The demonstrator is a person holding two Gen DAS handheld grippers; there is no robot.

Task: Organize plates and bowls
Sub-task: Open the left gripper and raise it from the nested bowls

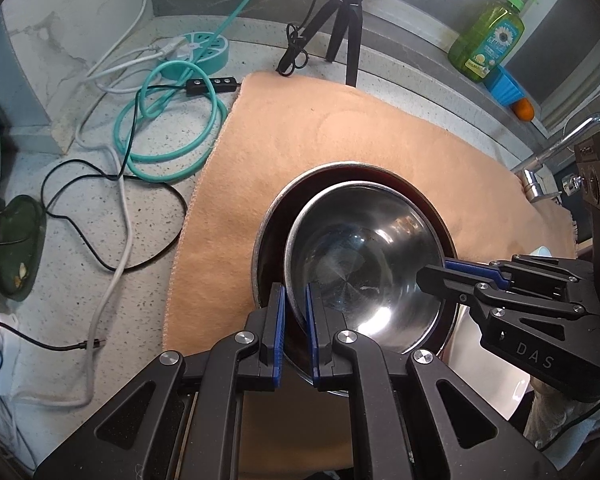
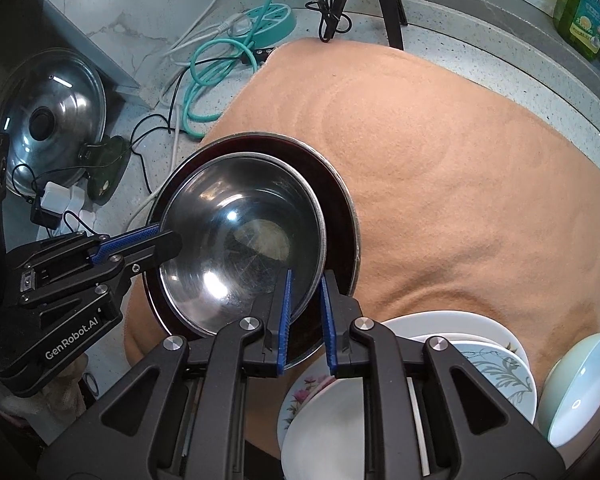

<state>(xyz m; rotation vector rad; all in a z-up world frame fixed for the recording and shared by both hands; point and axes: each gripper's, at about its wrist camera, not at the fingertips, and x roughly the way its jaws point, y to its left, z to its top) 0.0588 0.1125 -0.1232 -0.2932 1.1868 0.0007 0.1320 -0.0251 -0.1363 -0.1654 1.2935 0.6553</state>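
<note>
The left tool (image 1: pixel 296 312) straddles the near rim of a steel bowl (image 1: pixel 364 264), one blue pad outside the wall and one inside. That bowl sits tilted inside a larger steel bowl (image 1: pixel 268 232) on a peach cloth (image 1: pixel 300 140). The right tool (image 1: pixel 440 268) meets the bowl's right rim. Cables (image 1: pixel 112 184), a tripod (image 1: pixel 348 20) and a green soap bottle (image 1: pixel 488 40) stand on the speckled surface (image 1: pixel 140 240) beyond.
</note>
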